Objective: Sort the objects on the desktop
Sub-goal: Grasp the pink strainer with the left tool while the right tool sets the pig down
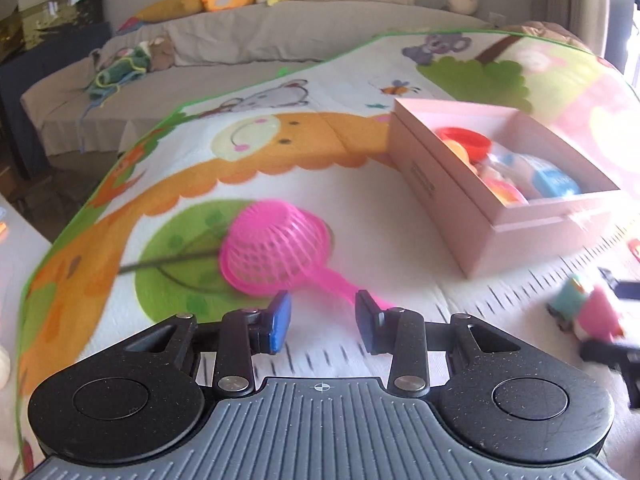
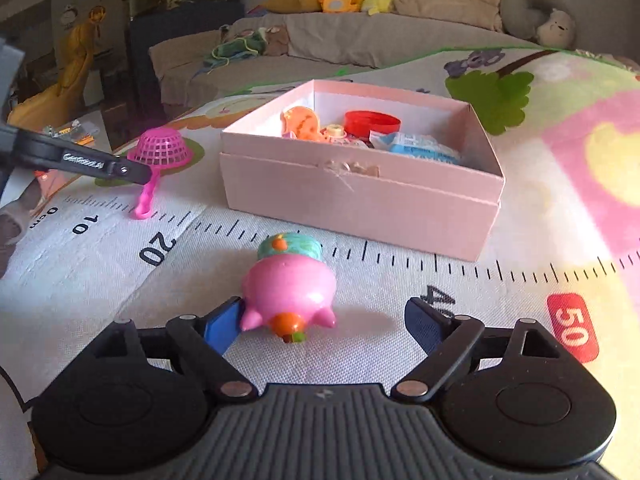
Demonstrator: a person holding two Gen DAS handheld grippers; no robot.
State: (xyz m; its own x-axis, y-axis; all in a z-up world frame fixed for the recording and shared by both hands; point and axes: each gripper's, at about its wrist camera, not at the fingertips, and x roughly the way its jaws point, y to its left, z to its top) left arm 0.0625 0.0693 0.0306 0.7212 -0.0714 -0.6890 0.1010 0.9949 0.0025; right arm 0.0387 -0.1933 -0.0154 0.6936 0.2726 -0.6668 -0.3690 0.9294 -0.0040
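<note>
A pink strainer (image 1: 276,256) lies upside down on the play mat, its handle (image 1: 336,284) running toward me and under the right fingertip of my left gripper (image 1: 324,312). The jaws stand narrow, with a small gap between them and nothing pressed. One left finger (image 2: 120,168) crosses the strainer's handle (image 2: 146,196). A pink pig toy with a teal hat (image 2: 288,292) lies between the wide-open fingers of my right gripper (image 2: 324,304), close to the left pad. The pig (image 1: 584,312) also shows at the right. A pink box (image 2: 360,200) (image 1: 440,188) holds several small toys.
The mat (image 2: 400,276) carries a printed ruler along its near part. Its green edge (image 1: 132,148) drops off on the left. A grey sofa (image 2: 328,40) with plush toys stands behind. A low surface with small items (image 2: 76,132) is at far left.
</note>
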